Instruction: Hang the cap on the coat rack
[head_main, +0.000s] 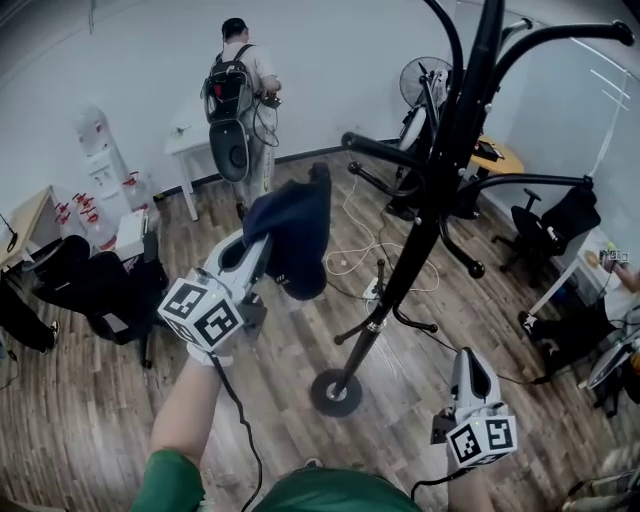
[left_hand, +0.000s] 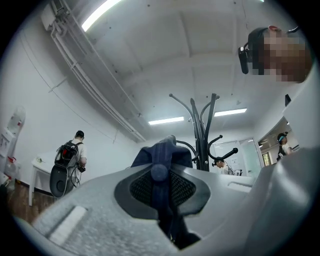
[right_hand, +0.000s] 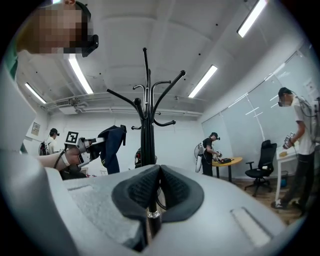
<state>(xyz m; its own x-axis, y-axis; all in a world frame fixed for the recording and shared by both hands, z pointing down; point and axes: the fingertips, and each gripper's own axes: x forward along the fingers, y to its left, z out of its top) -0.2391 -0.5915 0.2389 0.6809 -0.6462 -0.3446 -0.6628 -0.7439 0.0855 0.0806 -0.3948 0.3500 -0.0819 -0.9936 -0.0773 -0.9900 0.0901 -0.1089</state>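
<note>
My left gripper (head_main: 262, 248) is shut on a dark navy cap (head_main: 296, 232), which hangs from its jaws at mid-height, left of the black coat rack (head_main: 432, 195). The cap is near the tip of a lower rack arm (head_main: 372, 150), apart from it. In the left gripper view the cap (left_hand: 162, 156) fills the gap between the pads, with the rack (left_hand: 202, 136) behind. My right gripper (head_main: 470, 372) is low at the right, shut and empty. In the right gripper view its pads (right_hand: 176, 189) meet, with the rack pole (right_hand: 146, 135) straight ahead and the cap (right_hand: 113, 146) to the left.
The rack's round base (head_main: 335, 392) stands on the wood floor, with white cables (head_main: 350, 258) behind it. A person with a backpack (head_main: 238, 92) stands at a white table (head_main: 185, 135). A fan (head_main: 424, 80), a round wooden table (head_main: 497, 156) and office chairs (head_main: 550, 225) lie beyond.
</note>
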